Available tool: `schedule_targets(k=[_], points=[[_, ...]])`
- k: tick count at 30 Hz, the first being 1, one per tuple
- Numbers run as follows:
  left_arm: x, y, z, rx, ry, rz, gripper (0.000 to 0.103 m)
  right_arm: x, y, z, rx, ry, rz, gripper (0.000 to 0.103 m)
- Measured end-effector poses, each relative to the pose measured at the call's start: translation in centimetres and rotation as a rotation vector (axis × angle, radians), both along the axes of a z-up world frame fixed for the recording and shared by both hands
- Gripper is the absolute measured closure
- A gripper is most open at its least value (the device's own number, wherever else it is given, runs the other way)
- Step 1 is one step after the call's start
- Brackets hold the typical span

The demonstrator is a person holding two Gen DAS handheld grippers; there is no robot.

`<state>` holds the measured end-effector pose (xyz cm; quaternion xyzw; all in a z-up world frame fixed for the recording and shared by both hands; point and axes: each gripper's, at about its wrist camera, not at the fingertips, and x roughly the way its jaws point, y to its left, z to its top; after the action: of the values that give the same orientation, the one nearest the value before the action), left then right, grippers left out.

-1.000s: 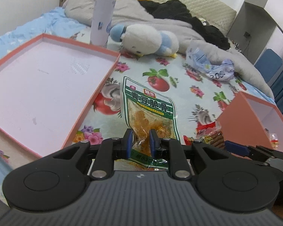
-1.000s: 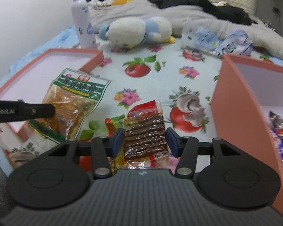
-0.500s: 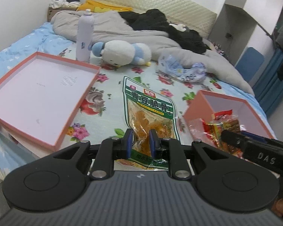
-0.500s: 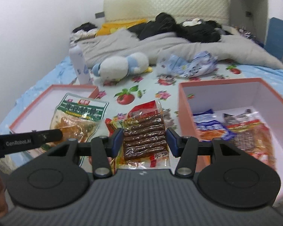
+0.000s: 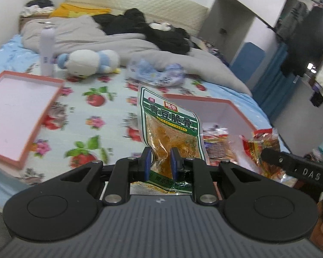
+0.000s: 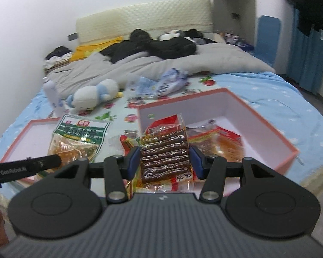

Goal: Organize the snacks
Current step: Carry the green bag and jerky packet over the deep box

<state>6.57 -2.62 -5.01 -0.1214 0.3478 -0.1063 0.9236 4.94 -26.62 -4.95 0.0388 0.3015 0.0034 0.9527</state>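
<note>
Two grippers: both loaded
left gripper (image 5: 160, 158): clamped on green snack pouch (image 5: 172, 126), centre frame
right gripper (image 6: 164, 161): clamped on brown-stick snack pack (image 6: 164, 150), centre, before pink box (image 6: 269, 129)

2 grippers: left gripper (image 5: 160, 160), right gripper (image 6: 164, 162). 1 green snack pouch (image 5: 170, 124). 1 brown-stick snack pack (image 6: 164, 148). 1 deep pink box (image 6: 258, 124), snack packets inside too jumbled to count. 1 shallow pink lid (image 5: 15, 107). 1 plush toy (image 5: 90, 62). 1 white bottle (image 5: 47, 51). 1 crumpled blue-white bag (image 5: 159, 75).
</note>
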Motion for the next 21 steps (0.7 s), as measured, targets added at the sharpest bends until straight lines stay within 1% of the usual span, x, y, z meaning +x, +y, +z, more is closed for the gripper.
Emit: schedule_targets(k=[5,10,16,21], points=[[0.1,-4.1,0.7,-0.006,0.01,-0.076,0.081,-1.4,-2.4,-0.2,0.016,0.024,-0.042,0.05],[1.8,-7.8,0.4,0.011,0.037,-0.145,0.081,-1.1,-4.5,-0.7,0.031,0.035,-0.079,0.05],[5.8,-10.9,-0.5,0.046,0.081,-0.179,0.081,2.1,-6.8,-1.5,0.061,0.048,-0.103,0.05],[10.3,-12.8,-1.5,0.084,0.109,-0.177,0.081,5.8,-8.6,-2.2,0.079,0.067,-0.099,0.05]])
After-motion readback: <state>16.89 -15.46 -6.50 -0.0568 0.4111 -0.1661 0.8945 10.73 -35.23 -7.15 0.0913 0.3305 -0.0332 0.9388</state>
